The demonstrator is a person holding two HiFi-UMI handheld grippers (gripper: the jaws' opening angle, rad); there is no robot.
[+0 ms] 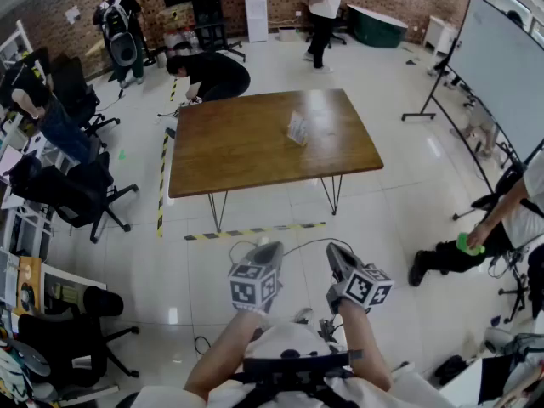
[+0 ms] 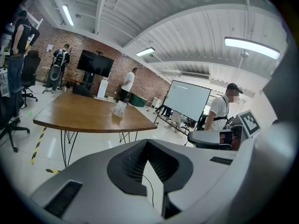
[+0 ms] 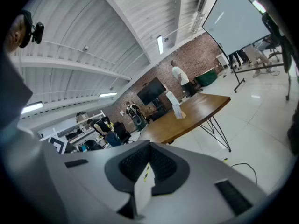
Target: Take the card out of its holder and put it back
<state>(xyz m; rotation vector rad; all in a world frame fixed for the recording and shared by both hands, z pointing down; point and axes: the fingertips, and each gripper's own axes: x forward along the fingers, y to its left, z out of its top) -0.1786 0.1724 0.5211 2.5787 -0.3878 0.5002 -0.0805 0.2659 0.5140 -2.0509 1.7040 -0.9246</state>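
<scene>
A clear card holder with a white card (image 1: pixel 297 128) stands upright on the brown wooden table (image 1: pixel 238 155), well ahead of me across the floor. Both grippers are held close to my body, far short of the table. My left gripper (image 1: pixel 267 250) has its jaws together with nothing between them. My right gripper (image 1: pixel 337 255) is likewise shut and empty. In the left gripper view the card holder (image 2: pixel 120 108) shows on the table (image 2: pixel 79 113) beyond the shut left gripper (image 2: pixel 147 143). In the right gripper view the card holder (image 3: pixel 177 109) sits far beyond the right gripper (image 3: pixel 149 146).
Yellow-black tape (image 1: pixel 255 230) marks the floor before the table. A person crouches (image 1: pixel 212 75) behind the table; another sits at the right (image 1: pixel 510 219). Office chairs (image 1: pixel 68 194) line the left, a whiteboard (image 1: pixel 501 66) stands at the right. A cable (image 1: pixel 297 245) lies on the floor.
</scene>
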